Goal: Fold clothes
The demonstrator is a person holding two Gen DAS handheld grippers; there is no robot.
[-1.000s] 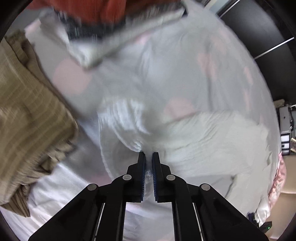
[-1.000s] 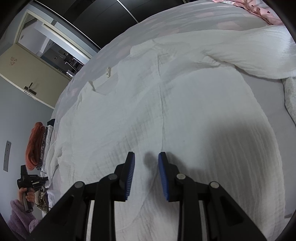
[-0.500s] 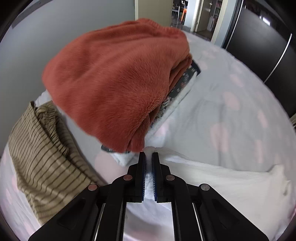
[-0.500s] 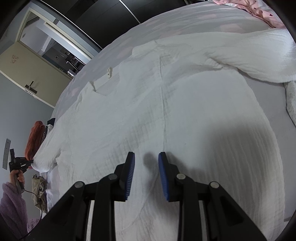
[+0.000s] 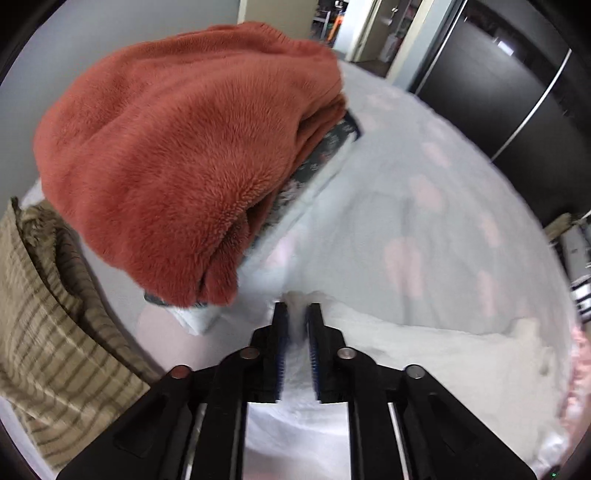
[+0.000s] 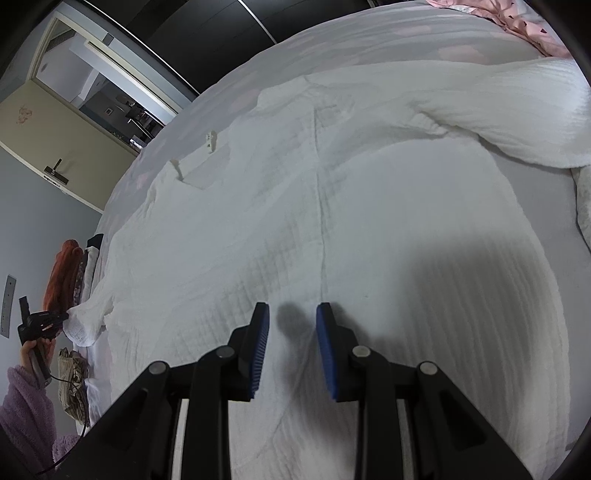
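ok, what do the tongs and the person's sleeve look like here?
Both tongs, left and right, are matte black plastic with angular linkage arms, round silver pivot pins and ribbed blue pads on the inner faces. A thin black cable hangs from the left handle. The sleeve is fuzzy lilac fleece.

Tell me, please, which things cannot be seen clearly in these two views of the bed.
- Left wrist view: the folded clothes under the red fleece are mostly covered by it.
- Left wrist view: the white garment near the left claw is motion-blurred.
- Right wrist view: the pink cloth is cut off by the top edge.
- Right wrist view: the left claw is too small to judge.
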